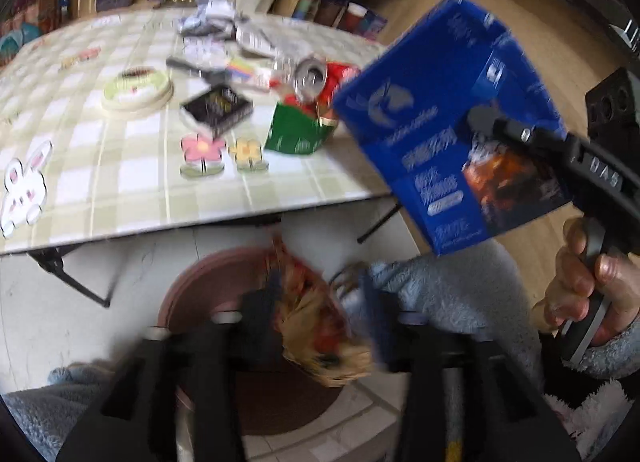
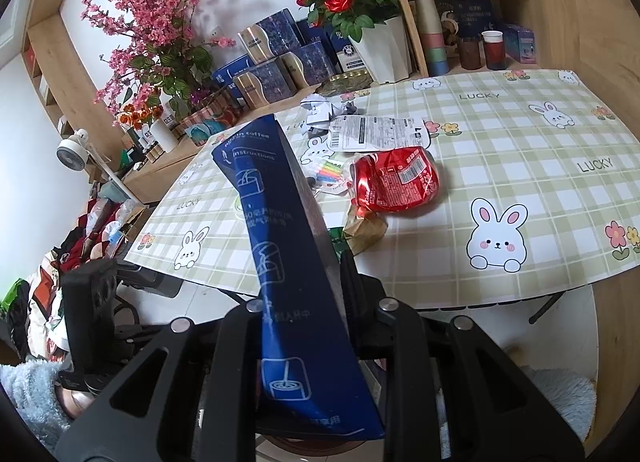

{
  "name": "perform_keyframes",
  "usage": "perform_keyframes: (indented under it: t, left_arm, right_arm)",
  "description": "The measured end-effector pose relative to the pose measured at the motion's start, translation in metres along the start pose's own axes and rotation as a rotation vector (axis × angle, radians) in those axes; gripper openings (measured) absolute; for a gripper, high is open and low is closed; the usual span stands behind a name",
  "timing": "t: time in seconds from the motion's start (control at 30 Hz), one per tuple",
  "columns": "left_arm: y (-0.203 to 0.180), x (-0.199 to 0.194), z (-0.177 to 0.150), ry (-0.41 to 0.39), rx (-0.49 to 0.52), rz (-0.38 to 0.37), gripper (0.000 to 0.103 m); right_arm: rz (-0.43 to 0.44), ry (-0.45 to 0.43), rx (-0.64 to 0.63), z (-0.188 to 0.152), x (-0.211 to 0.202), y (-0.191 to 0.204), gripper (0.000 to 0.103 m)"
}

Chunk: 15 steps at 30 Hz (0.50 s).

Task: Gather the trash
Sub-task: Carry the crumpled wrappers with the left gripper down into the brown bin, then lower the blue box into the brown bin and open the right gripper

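In the left wrist view my left gripper (image 1: 318,318) is open above a pink bin (image 1: 192,290) on the floor. A crumpled yellow and red wrapper (image 1: 316,326) sits blurred between its fingers, seemingly loose. My right gripper (image 2: 316,326) is shut on a tall blue coffee box (image 2: 288,262), tilted beside the table's edge; the left wrist view shows the same blue box (image 1: 440,122) and right gripper (image 1: 484,120) at upper right. On the table lie a crushed red can (image 2: 396,178), a green wrapper (image 1: 298,130), a gold wrapper (image 2: 366,228), crumpled papers (image 2: 372,132) and a small black box (image 1: 218,104).
The checked tablecloth (image 2: 520,142) covers a folding table whose black legs (image 1: 68,278) stand near the bin. Flower pots (image 2: 384,50), blue tins (image 2: 272,42) and cups crowd the back shelf. A person's hand (image 1: 588,286) in a fluffy sleeve holds the right gripper's handle.
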<state>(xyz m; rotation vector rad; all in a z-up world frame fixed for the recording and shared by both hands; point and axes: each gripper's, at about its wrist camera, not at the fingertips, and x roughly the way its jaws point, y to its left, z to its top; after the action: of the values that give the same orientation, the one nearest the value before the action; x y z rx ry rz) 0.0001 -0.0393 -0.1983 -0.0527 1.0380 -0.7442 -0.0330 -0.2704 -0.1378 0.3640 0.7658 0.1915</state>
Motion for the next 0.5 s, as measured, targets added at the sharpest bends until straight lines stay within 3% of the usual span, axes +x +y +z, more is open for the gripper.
perform_keyframes:
  t: [0.2, 0.33, 0.5]
  left_arm:
    - [-0.002, -0.035, 0.01, -0.153, 0.008, 0.096, 0.089]
    - [0.001, -0.064, 0.011, -0.246, 0.02, 0.185, 0.096]
    - [0.006, -0.088, 0.014, -0.313, 0.042, 0.317, 0.097]
  right_arm:
    - [0.0, 0.015, 0.011, -0.005, 0.001, -0.004, 0.023]
    - [0.009, 0.04, 0.008, -0.012, 0.006, -0.001, 0.023]
    - [0.034, 0.079, 0.007, -0.019, 0.013, 0.007, 0.023]
